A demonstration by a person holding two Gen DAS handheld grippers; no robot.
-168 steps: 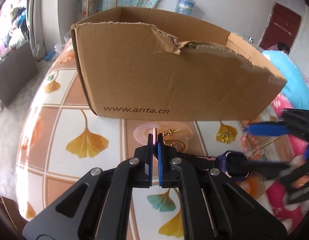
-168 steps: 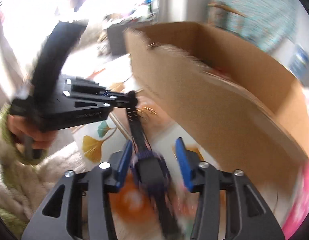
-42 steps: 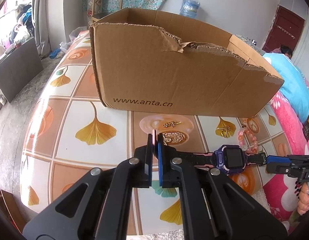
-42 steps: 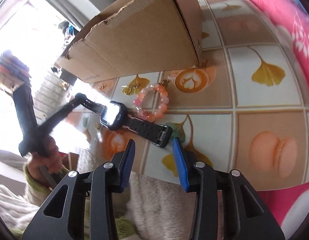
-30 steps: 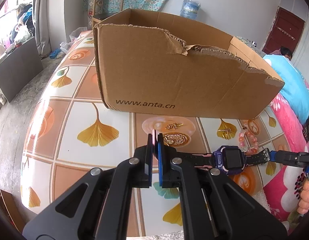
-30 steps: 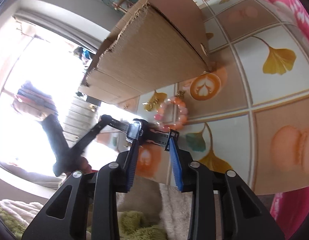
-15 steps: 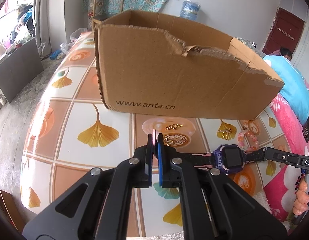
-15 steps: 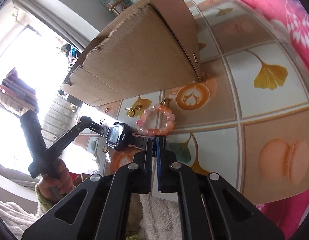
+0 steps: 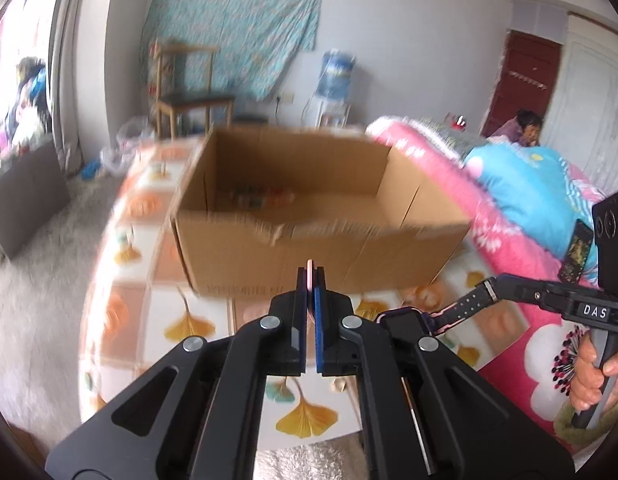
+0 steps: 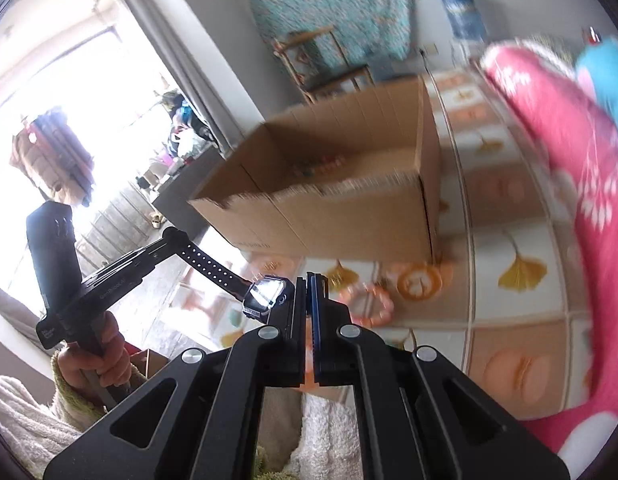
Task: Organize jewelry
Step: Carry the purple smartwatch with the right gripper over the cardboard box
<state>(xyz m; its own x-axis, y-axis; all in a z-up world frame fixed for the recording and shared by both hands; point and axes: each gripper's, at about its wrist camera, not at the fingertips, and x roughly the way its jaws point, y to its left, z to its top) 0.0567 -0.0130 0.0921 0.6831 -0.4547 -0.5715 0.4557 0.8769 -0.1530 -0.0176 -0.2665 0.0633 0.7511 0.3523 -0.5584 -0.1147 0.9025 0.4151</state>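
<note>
A purple and black smartwatch [image 10: 265,295] with a pink-lined perforated strap [image 9: 467,307] hangs in the air between my two grippers. My left gripper [image 9: 310,276] is shut on one strap end. My right gripper [image 10: 307,280] is shut on the other strap end. Both are raised above the table, in front of the open cardboard box [image 9: 293,216], also in the right wrist view [image 10: 349,200]. Small colourful items lie inside the box at its far wall [image 9: 261,198]. A pink bead bracelet [image 10: 369,304] lies on the table below.
The round table [image 9: 121,320] has a ginkgo-leaf tile pattern. A pink floral quilt [image 9: 509,240] borders it on the right. A wooden chair [image 9: 185,88] and a water dispenser [image 9: 335,80] stand at the back wall.
Both grippers have risen with the watch held between them, so the box's inside now shows. Earlier the right gripper closed on the free strap end.
</note>
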